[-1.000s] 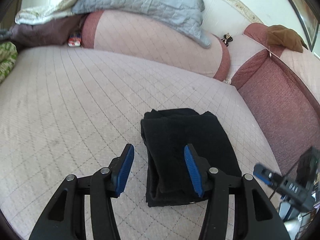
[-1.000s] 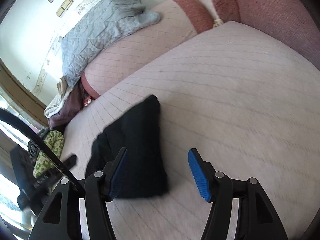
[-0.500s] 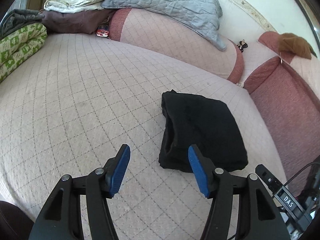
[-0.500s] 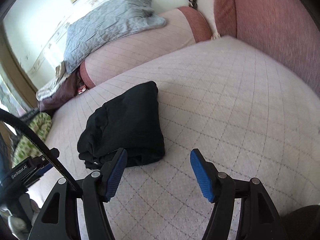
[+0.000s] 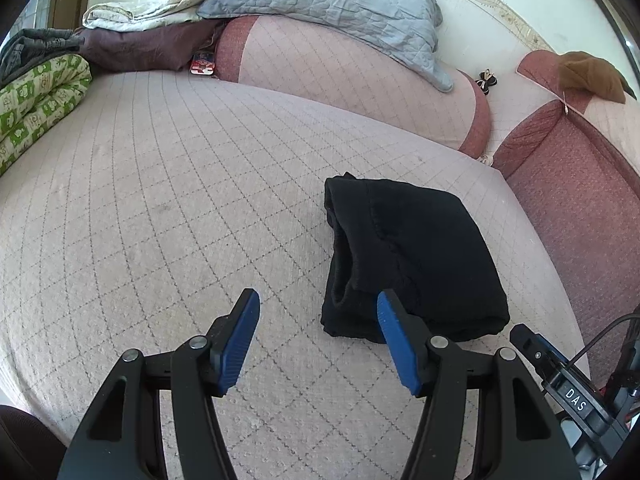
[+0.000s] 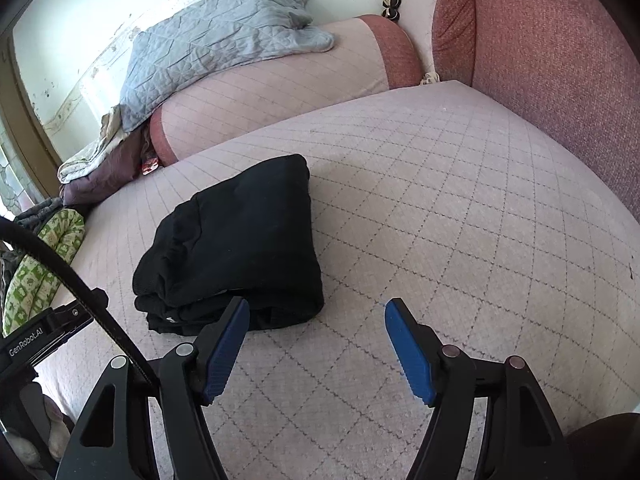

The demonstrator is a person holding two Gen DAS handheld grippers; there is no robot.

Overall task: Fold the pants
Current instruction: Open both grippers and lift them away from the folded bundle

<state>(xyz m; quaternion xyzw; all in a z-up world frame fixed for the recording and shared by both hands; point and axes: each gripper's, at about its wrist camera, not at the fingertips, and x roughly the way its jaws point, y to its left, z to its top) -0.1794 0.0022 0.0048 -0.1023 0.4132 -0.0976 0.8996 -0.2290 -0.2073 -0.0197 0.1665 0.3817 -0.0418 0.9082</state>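
The black pants (image 5: 412, 256) lie folded into a compact stack on the pink quilted bed (image 5: 160, 208). They also show in the right wrist view (image 6: 240, 244), left of centre. My left gripper (image 5: 316, 340) is open and empty, above the bed just left of the stack's near end. My right gripper (image 6: 316, 344) is open and empty, just right of the stack's near edge. Neither gripper touches the pants.
A pink bolster (image 5: 344, 76) with a grey quilt (image 5: 332, 0) on it lies at the far edge. A red cushioned wall (image 5: 580, 200) bounds the right side. A green patterned blanket (image 5: 36, 104) and folded bedding (image 5: 132, 36) sit at the far left.
Both grippers have pulled back from the folded pants, towards the near edge of the bed. The stack now lies further ahead of them. The pants have not moved.
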